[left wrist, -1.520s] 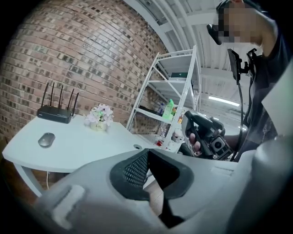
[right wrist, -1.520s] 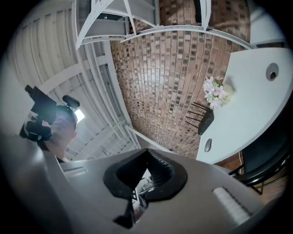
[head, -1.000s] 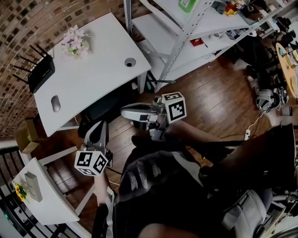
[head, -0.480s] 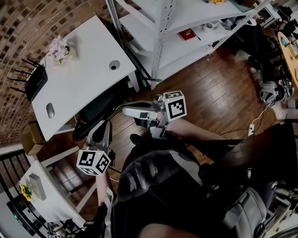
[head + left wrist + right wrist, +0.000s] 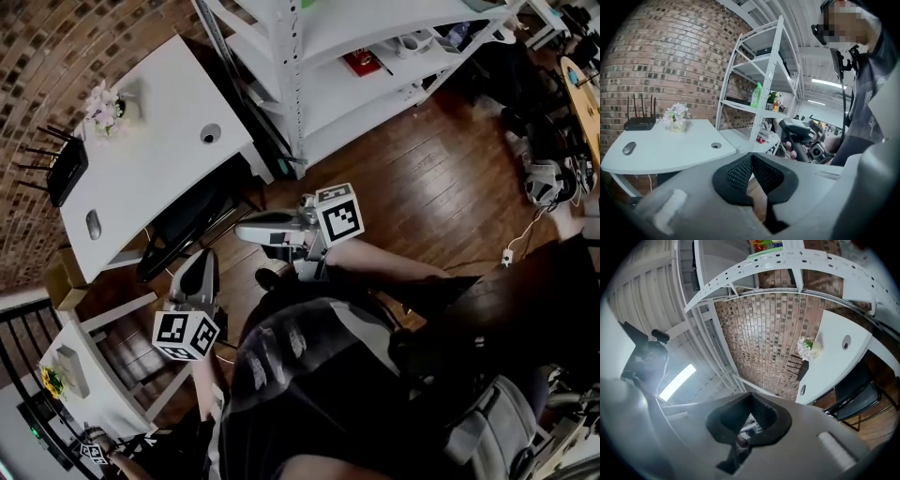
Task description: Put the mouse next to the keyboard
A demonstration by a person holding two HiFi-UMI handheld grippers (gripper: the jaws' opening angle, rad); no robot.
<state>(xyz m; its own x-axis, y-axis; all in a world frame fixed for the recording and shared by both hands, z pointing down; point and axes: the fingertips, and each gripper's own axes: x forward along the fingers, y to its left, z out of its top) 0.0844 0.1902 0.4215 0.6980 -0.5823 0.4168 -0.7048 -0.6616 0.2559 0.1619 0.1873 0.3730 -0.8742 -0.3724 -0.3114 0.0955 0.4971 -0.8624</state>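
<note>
The grey mouse (image 5: pixel 92 225) lies on the near-left part of the white desk (image 5: pixel 159 169); in the left gripper view the mouse (image 5: pixel 629 148) is far off at the left. I see no keyboard in any view. My left gripper (image 5: pixel 202 259) hangs over the wooden floor just below the desk's front edge, jaws shut with nothing between them (image 5: pixel 751 158). My right gripper (image 5: pixel 242 232) is held level to its right, pointing left toward the desk, also shut and empty (image 5: pixel 751 402). Both are well clear of the mouse.
On the desk stand a black router (image 5: pixel 64 173), a small flower pot (image 5: pixel 105 105) and a cable hole (image 5: pixel 210 134). A black chair (image 5: pixel 183 225) sits under the desk. White metal shelving (image 5: pixel 309 75) rises to the right. A small white table (image 5: pixel 80 375) is at the lower left.
The desk and mouse have slid left in the head view and more shelving shows. Both grippers have travelled across the floor, still shut and empty.
</note>
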